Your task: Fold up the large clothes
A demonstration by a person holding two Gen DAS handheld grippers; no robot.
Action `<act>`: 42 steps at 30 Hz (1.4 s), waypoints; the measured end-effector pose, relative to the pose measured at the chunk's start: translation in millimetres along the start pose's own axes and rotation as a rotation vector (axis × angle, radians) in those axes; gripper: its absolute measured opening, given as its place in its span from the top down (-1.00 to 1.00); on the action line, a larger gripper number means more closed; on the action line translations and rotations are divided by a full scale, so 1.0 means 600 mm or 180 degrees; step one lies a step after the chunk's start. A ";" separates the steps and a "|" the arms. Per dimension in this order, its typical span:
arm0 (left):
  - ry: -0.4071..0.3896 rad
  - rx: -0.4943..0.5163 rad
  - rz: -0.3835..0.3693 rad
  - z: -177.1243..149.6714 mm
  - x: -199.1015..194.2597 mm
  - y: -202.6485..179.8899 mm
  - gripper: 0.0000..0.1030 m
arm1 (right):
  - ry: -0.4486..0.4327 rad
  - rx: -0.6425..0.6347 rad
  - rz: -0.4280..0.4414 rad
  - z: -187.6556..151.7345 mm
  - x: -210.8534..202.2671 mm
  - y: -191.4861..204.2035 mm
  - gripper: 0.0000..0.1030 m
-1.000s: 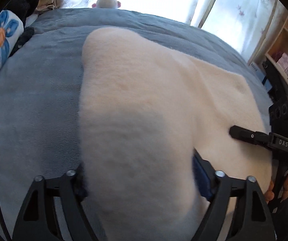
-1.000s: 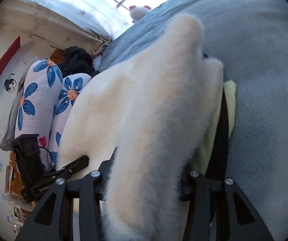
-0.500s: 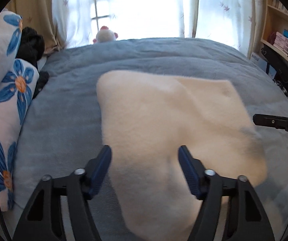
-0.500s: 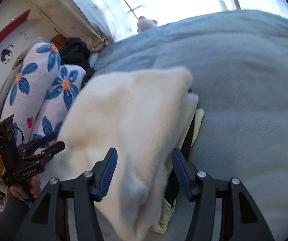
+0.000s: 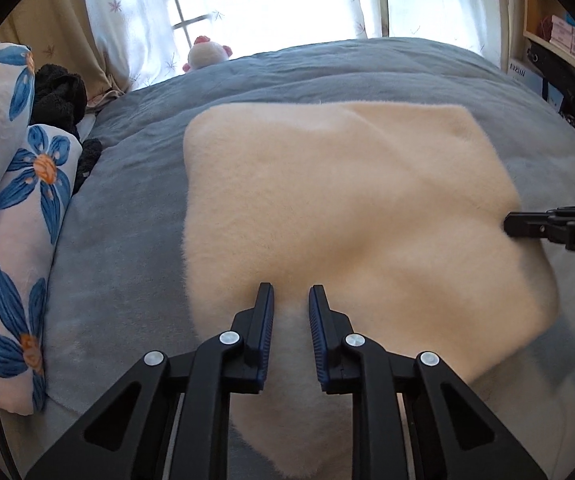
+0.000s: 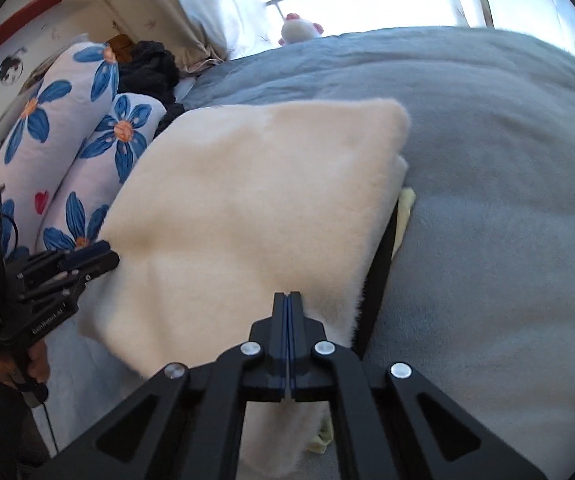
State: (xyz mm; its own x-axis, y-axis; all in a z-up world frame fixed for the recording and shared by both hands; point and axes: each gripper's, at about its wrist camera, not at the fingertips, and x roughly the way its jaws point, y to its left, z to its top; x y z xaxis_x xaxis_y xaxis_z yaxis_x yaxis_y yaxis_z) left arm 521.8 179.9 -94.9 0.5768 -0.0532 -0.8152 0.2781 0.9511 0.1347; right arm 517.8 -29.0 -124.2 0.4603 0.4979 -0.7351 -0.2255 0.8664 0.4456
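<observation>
A cream fleece garment (image 5: 347,200) lies folded flat on the grey-blue bed cover (image 5: 127,240); it also shows in the right wrist view (image 6: 247,208). My left gripper (image 5: 291,296) hovers over its near edge, jaws narrowly apart with nothing between them. My right gripper (image 6: 287,300) is fully shut and empty above the garment's right edge; it shows side-on in the left wrist view (image 5: 527,226). A yellow and black layer (image 6: 403,216) peeks out under the garment's right edge.
Two blue-flower pillows (image 5: 19,220) lie along the left side of the bed. Dark clothing (image 5: 59,92) is heaped behind them. A white plush toy (image 5: 205,54) sits at the far edge by the curtained window. Shelves (image 5: 559,40) stand at the right.
Both grippers let go of the fleece, which dropped flat onto the bed. Both then pulled back and up; the left jaws narrowed and the right jaws closed fully.
</observation>
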 end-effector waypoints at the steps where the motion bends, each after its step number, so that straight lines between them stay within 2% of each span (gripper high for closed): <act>1: -0.0003 -0.0003 0.0016 -0.002 0.003 0.000 0.66 | -0.0010 0.0006 0.0014 -0.001 0.000 -0.001 1.00; 8: -0.0015 -0.0190 -0.0009 -0.002 -0.007 0.003 0.66 | 0.0016 -0.0026 -0.0071 -0.004 -0.016 0.013 1.00; 9: -0.0007 -0.0211 -0.0014 -0.002 -0.011 0.002 0.64 | 0.0034 0.0009 -0.0047 -0.004 -0.021 0.014 0.95; 10: 0.0005 -0.0227 -0.0007 -0.002 -0.016 0.000 0.58 | 0.0052 0.0032 -0.0042 -0.004 -0.026 0.016 0.95; 12: 0.0063 -0.0254 -0.0018 -0.005 -0.029 -0.008 0.31 | 0.0098 0.0062 -0.0044 -0.009 -0.044 0.018 0.95; 13: 0.0081 -0.0268 -0.0016 -0.008 -0.036 -0.013 0.08 | 0.0115 0.0058 -0.0066 -0.011 -0.053 0.021 0.95; 14: 0.0083 -0.0280 0.0009 -0.011 -0.047 -0.018 -0.04 | 0.0140 0.0050 -0.0101 -0.015 -0.063 0.024 0.95; 15: 0.0068 -0.0273 0.0023 -0.014 -0.061 -0.025 -0.04 | 0.0157 0.0046 -0.0117 -0.019 -0.077 0.027 0.94; 19: 0.0065 -0.0300 0.0013 -0.025 -0.125 -0.050 -0.05 | 0.0163 0.0080 -0.0155 -0.038 -0.142 0.036 0.94; 23: 0.0013 -0.0310 0.0010 -0.037 -0.204 -0.078 -0.26 | 0.0117 0.0065 -0.0238 -0.063 -0.230 0.050 0.94; 26: -0.0082 -0.0271 0.0026 -0.049 -0.271 -0.105 -0.32 | 0.0076 0.0068 -0.0279 -0.083 -0.295 0.060 0.86; 28: -0.0116 -0.0264 0.0025 -0.059 -0.313 -0.125 -0.37 | 0.0040 0.0074 -0.0322 -0.103 -0.341 0.066 0.57; 30: -0.0145 -0.0255 -0.0011 -0.069 -0.353 -0.144 -0.43 | -0.0004 0.0052 -0.0380 -0.126 -0.386 0.075 0.38; 32: -0.0175 -0.0251 -0.0021 -0.082 -0.394 -0.165 -0.53 | -0.0037 0.0010 -0.0407 -0.149 -0.426 0.082 0.36; 36: -0.0240 -0.0173 -0.0074 -0.112 -0.472 -0.213 -0.58 | -0.0091 -0.0032 -0.0464 -0.202 -0.502 0.091 0.36; 42: -0.0371 -0.0074 -0.0110 -0.161 -0.567 -0.280 -0.80 | -0.0165 -0.0145 -0.0584 -0.275 -0.583 0.098 0.36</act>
State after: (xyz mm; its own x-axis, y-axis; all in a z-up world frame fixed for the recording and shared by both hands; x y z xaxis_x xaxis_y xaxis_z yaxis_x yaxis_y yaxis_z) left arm 204.7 67.4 105.6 0.6528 -0.1198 -0.7480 0.2822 0.9548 0.0934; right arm 201.7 -145.8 75.0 0.5406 0.3298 -0.7739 -0.1719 0.9439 0.2821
